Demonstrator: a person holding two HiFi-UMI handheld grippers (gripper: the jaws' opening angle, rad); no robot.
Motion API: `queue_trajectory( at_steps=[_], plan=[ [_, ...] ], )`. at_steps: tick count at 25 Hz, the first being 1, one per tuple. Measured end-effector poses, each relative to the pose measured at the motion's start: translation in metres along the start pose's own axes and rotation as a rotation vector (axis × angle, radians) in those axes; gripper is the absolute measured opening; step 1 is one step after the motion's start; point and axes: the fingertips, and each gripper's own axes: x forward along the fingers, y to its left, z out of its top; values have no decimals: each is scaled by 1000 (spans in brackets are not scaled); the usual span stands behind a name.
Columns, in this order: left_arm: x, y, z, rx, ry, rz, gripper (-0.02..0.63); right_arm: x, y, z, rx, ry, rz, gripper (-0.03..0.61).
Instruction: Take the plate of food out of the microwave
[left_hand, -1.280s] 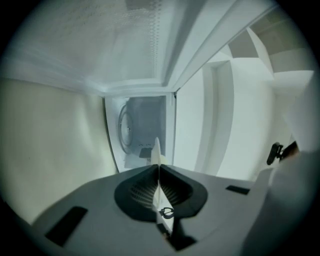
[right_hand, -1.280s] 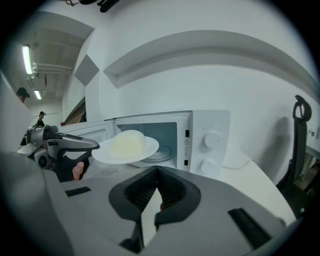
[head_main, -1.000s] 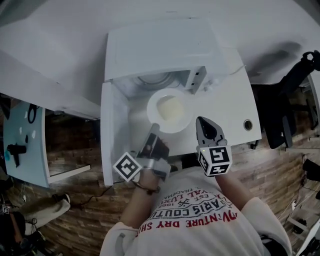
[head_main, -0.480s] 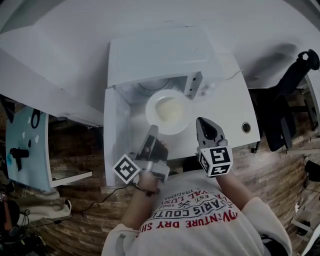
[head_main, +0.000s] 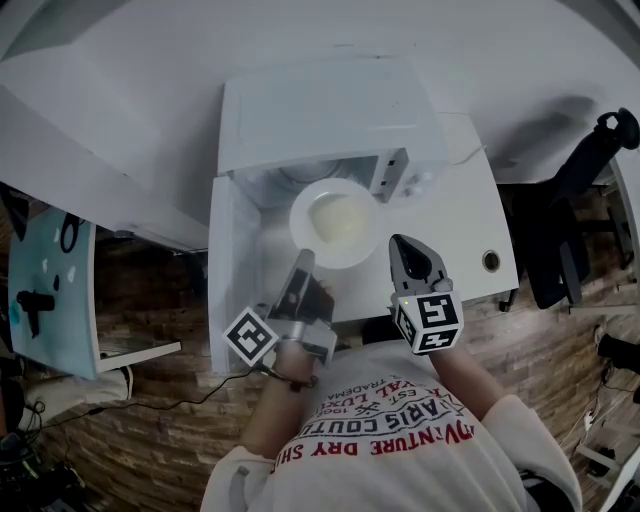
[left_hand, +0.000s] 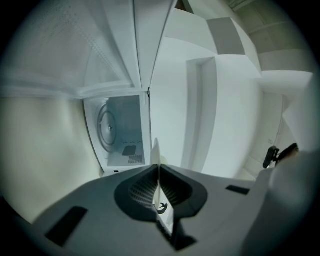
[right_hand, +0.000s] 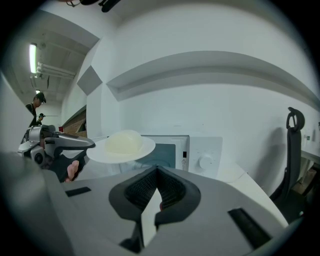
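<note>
A white plate (head_main: 368, 248) with a pale mound of food (head_main: 338, 218) hangs level in front of the open white microwave (head_main: 320, 105). My left gripper (head_main: 303, 262) is shut on the plate's near-left rim. In the left gripper view that rim (left_hand: 155, 152) shows edge-on between the closed jaws, with the microwave's empty cavity (left_hand: 122, 132) beyond. My right gripper (head_main: 403, 245) is shut and empty, just right of the plate and apart from it. From the right gripper (right_hand: 159, 187) view I see the plate (right_hand: 102, 150), its food (right_hand: 122, 141) and the left gripper (right_hand: 65, 142) holding it.
The microwave door (head_main: 228, 270) stands open to the left, next to the left gripper. The white table (head_main: 450, 200) has a cable hole (head_main: 490, 261) at its front right. A black chair (head_main: 575, 200) stands off the table's right end. A person (right_hand: 36, 107) is far off at the left.
Hardly anything: the head view has shifted a little, while both grippers and the held plate keep their places in front of the microwave.
</note>
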Motion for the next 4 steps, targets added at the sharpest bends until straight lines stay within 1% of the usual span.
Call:
queue_trajectory(
  at_steps=[4],
  plan=[
    [0, 1, 2, 2, -4, -5, 14, 2, 2, 0, -4, -1, 5, 11]
  ],
)
